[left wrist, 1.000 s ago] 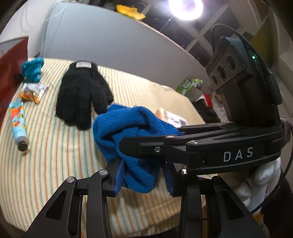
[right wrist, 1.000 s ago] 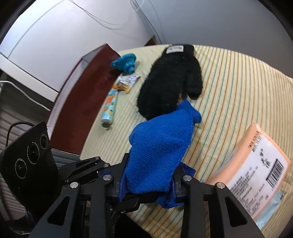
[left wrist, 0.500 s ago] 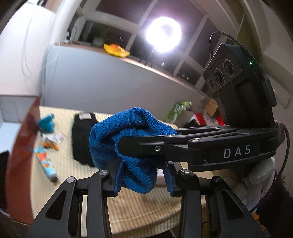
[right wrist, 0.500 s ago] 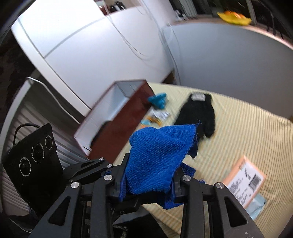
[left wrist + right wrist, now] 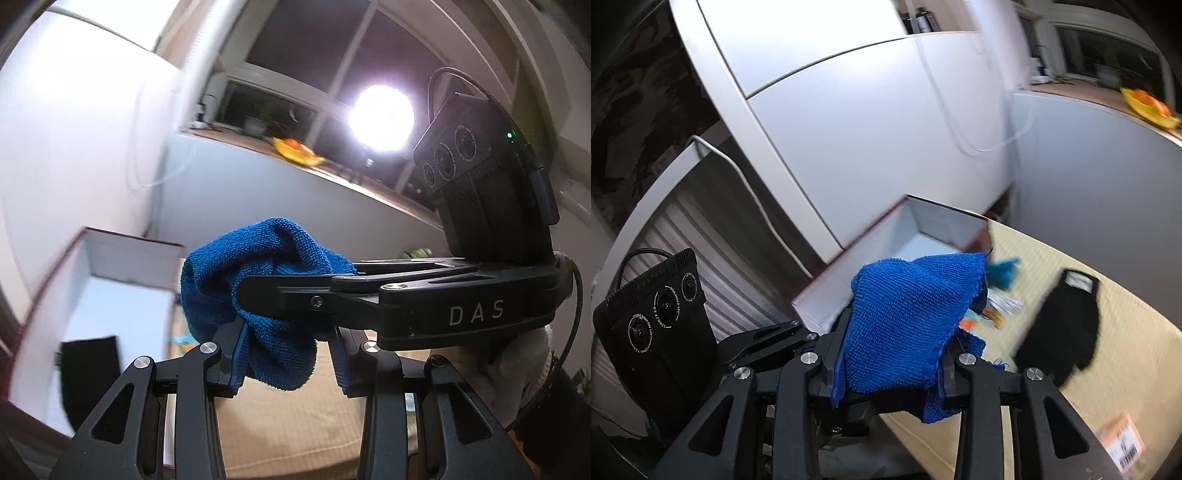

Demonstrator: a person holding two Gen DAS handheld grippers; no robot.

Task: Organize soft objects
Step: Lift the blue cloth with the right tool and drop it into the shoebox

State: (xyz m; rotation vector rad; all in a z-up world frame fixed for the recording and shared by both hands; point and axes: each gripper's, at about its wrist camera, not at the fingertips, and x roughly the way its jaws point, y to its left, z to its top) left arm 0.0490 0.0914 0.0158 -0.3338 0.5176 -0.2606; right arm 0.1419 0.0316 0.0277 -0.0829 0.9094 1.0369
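The blue cloth hides the box's floor, and the black glove is motion-blurred

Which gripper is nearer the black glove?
Right. The right gripper, its fingers clamped on the blue cloth, has the black glove just ahead to its right; the left gripper grips the same cloth from the far side, away from the glove.

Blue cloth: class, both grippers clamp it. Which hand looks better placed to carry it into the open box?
Left, probably: the left gripper holds the blue cloth on the side nearest the open box.
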